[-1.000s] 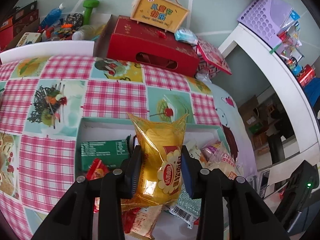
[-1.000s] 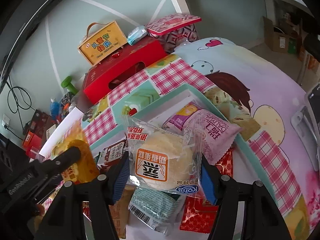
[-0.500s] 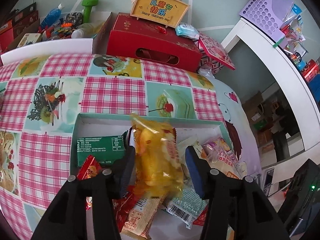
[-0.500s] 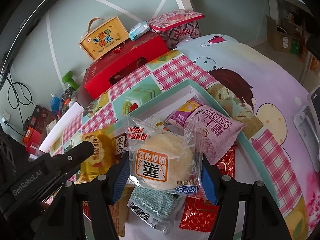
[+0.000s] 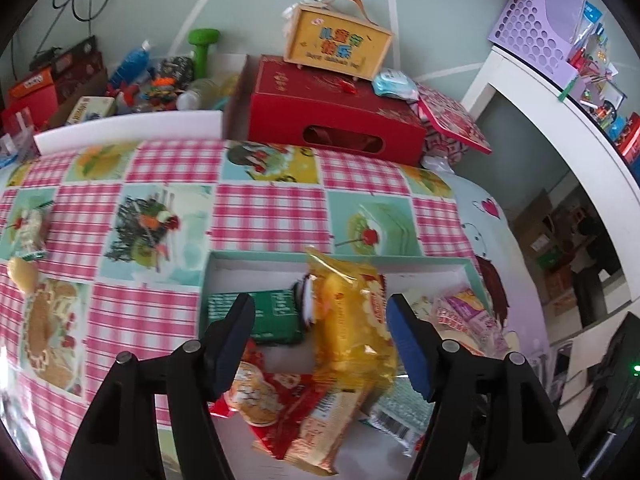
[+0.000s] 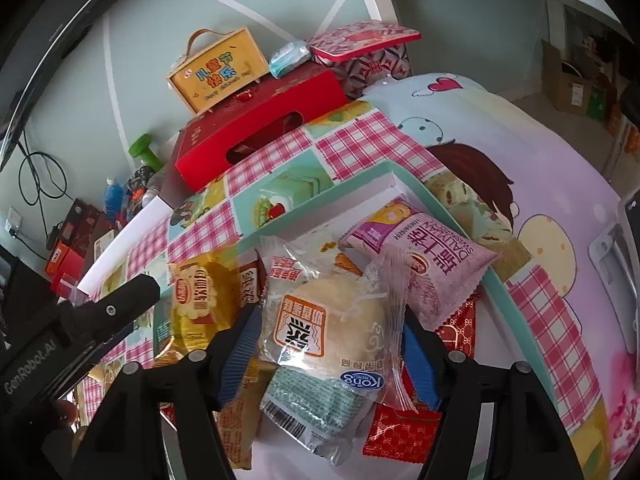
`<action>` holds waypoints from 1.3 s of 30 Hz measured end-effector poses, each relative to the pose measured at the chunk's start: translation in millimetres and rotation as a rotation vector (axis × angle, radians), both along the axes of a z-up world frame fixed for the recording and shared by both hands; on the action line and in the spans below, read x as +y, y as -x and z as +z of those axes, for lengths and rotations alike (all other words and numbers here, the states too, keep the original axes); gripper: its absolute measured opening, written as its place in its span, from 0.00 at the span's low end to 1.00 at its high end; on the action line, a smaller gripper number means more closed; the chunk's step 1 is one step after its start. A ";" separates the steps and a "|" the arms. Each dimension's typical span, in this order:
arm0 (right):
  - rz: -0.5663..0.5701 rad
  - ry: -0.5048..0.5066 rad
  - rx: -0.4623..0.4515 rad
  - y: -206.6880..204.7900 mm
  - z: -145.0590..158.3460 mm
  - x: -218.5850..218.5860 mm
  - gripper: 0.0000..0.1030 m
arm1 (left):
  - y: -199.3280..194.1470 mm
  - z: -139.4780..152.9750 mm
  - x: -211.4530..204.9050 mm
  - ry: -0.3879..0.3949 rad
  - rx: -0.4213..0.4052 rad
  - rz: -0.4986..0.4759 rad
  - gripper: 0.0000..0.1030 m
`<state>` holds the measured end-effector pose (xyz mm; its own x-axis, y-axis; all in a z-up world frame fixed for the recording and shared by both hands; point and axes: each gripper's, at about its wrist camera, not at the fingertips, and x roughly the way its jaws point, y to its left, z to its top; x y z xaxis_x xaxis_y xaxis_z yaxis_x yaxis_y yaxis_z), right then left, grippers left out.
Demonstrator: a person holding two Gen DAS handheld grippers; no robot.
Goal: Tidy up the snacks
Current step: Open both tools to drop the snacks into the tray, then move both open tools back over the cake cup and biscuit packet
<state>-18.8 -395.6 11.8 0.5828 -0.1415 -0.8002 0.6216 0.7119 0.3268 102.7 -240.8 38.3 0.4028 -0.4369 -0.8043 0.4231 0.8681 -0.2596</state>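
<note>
A teal-rimmed white tray (image 5: 400, 263) on the checked tablecloth holds several snack packs. My left gripper (image 5: 320, 332) is open above it; a yellow snack bag (image 5: 352, 320) lies between its spread fingers on the pile, next to a green box (image 5: 272, 314). The yellow bag also shows in the right wrist view (image 6: 200, 304). My right gripper (image 6: 326, 344) is shut on a clear-wrapped round bun (image 6: 324, 320), held over the tray (image 6: 420, 184) beside a pink packet (image 6: 432, 264).
A red gift box (image 5: 332, 116) with a yellow carry box (image 5: 340, 46) on top stands at the table's far edge. Loose snacks (image 5: 24, 248) lie at the table's left. A white shelf (image 5: 560, 120) with a purple basket is at the right.
My left gripper opened and let go of the yellow bag, which dropped onto the pile in the tray, and drew back. My right gripper still holds the bun.
</note>
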 end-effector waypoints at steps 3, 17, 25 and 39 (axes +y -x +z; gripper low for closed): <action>0.010 0.030 0.002 -0.8 6.3 4.7 0.71 | -1.5 1.1 6.9 -0.013 -0.013 0.021 0.68; 0.033 0.147 0.018 -2.4 27.5 19.3 0.74 | -2.6 -5.4 27.8 -0.239 -0.145 0.095 0.73; 0.042 0.167 0.051 -6.6 22.7 21.0 0.74 | -3.7 -12.9 35.1 -0.341 -0.183 0.106 0.73; 0.064 0.213 0.068 -12.7 21.0 26.1 1.00 | -4.2 -17.6 41.3 -0.341 -0.194 0.125 0.97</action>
<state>-6.1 -369.5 32.8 0.5415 -0.2758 -0.7941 0.5887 0.7988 0.1240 107.0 -199.5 20.8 0.5945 -0.0962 -0.7984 0.3213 0.9385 0.1261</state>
